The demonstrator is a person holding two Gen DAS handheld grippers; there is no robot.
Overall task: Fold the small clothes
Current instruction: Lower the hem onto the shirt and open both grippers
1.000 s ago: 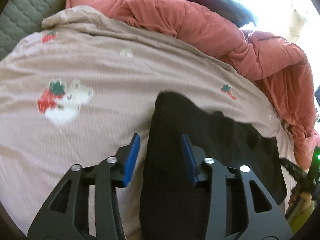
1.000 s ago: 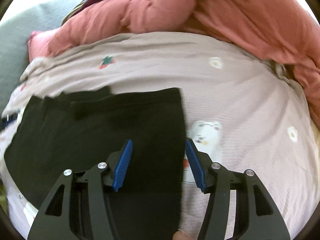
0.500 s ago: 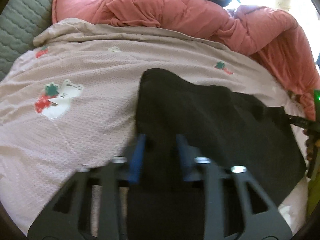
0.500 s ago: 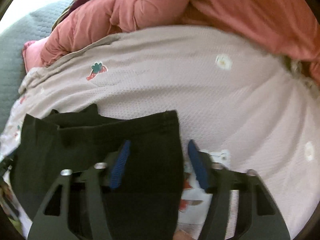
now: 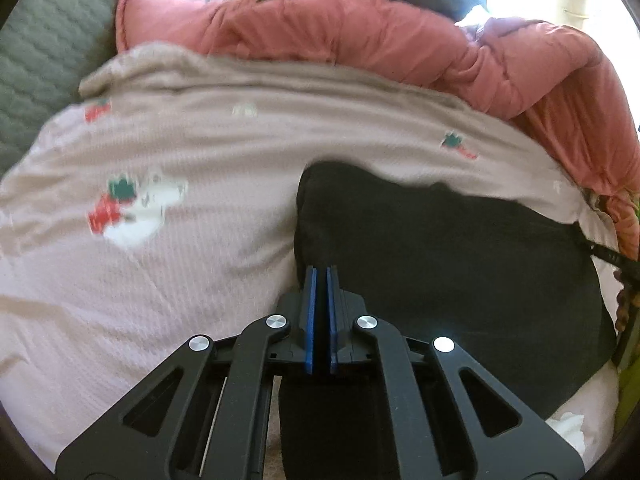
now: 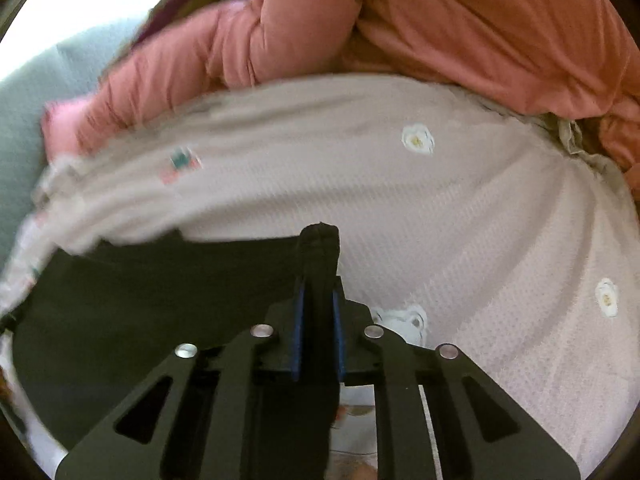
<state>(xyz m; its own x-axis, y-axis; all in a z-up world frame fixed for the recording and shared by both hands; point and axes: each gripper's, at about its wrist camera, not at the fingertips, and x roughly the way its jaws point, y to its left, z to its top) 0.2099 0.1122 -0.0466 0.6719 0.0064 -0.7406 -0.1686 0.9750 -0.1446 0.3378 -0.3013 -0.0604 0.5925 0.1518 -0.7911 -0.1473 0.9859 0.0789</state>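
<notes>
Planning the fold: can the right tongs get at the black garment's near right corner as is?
Probably yes: the right tongs are closing on a bunched fold of the black fabric garment, nothing in between.

- The left wrist view looks forward and steeply down along the left gripper (image 5: 321,276), close over the bedsheet (image 5: 192,264).
- The right wrist view looks likewise along the right gripper (image 6: 318,288).
- Both share the black garment (image 5: 440,248), sheet and pink duvet (image 6: 480,32) behind.
</notes>
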